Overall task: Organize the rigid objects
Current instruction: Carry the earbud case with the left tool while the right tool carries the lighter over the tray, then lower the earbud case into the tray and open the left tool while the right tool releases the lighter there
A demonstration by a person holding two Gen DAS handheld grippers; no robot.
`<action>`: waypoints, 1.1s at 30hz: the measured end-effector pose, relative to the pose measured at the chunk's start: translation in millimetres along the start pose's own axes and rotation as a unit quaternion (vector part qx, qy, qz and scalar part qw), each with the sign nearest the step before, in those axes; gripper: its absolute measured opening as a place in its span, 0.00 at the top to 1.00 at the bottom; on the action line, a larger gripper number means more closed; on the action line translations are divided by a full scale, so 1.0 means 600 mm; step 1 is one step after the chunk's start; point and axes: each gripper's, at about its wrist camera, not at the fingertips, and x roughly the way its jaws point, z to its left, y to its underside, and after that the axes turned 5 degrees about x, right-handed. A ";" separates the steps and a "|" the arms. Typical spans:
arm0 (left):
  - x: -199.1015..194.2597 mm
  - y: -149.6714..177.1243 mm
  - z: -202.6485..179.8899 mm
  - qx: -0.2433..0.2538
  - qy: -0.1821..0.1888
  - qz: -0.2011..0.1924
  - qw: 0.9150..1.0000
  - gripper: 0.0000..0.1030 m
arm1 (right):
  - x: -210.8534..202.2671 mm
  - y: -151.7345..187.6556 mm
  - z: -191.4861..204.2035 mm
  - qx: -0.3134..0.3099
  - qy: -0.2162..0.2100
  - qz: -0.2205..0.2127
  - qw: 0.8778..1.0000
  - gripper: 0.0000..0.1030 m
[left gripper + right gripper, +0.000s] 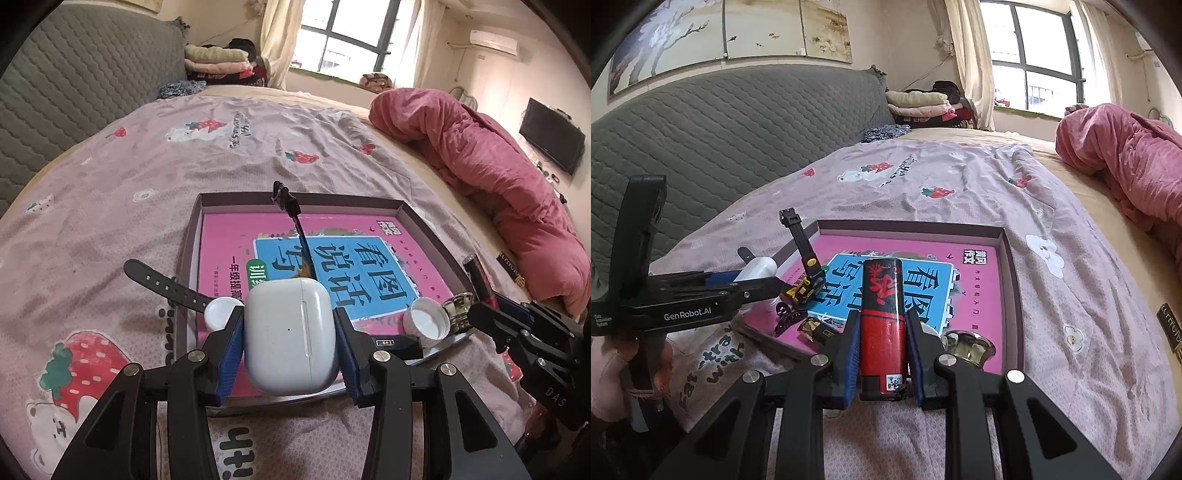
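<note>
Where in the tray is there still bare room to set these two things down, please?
The far half of the book, up to the tray back and right walls, is bare. The near edge is crowded: white cap, gold knob, toy excavator, hair clip.

- Bed (92,229): covered by a wrinkled pinkish-grey sheet (960,192) printed with strawberries and bears; a tan under-layer shows along the far and right edges.
- Shallow cardboard tray (406,208): lies flat on the sheet near the front edge, holding a pink book.
- Black watch strap (155,280): lies on the sheet just left of the tray, one end reaching the tray's rim.
- Pink quilt (498,166): bunched in a heap along the bed's right side, well apart from the tray.
- Folded clothes (218,61): stacked at the far end beside the grey headboard.
- Dark patterned cloth (882,133): lies near that stack.
</note>
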 end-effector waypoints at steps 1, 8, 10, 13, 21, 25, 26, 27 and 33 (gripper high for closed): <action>0.001 0.000 -0.002 0.002 0.000 0.001 1.000 0.54 | 0.001 0.000 0.001 -0.001 0.000 0.000 1.000 0.77; 0.011 0.003 -0.010 0.009 0.003 0.008 1.000 0.54 | 0.001 0.000 0.001 -0.002 -0.002 0.000 1.000 0.77; 0.014 0.004 -0.011 0.009 0.003 0.010 1.000 0.54 | 0.001 -0.001 0.001 -0.001 -0.002 0.001 1.000 0.77; 0.019 0.006 -0.012 0.010 0.004 0.015 1.000 0.54 | 0.002 0.000 0.001 -0.002 -0.001 0.001 1.000 0.77; 0.034 0.011 -0.013 0.011 0.002 0.028 1.000 0.54 | 0.010 0.000 0.003 -0.007 -0.002 0.012 1.000 0.77; 0.039 0.012 -0.012 0.010 0.002 0.033 0.999 0.54 | 0.019 -0.002 0.006 -0.013 0.005 0.017 1.000 0.77; 0.040 0.012 -0.011 0.009 0.002 0.034 0.999 0.54 | 0.022 -0.002 0.006 -0.013 0.007 0.018 1.000 0.77; 0.042 0.013 -0.011 0.009 0.002 0.035 0.999 0.54 | 0.025 -0.003 0.004 -0.012 0.010 0.019 1.000 0.77; 0.051 0.014 -0.009 0.008 -0.002 0.042 0.999 0.54 | 0.047 -0.006 -0.011 0.003 0.027 0.035 0.999 0.77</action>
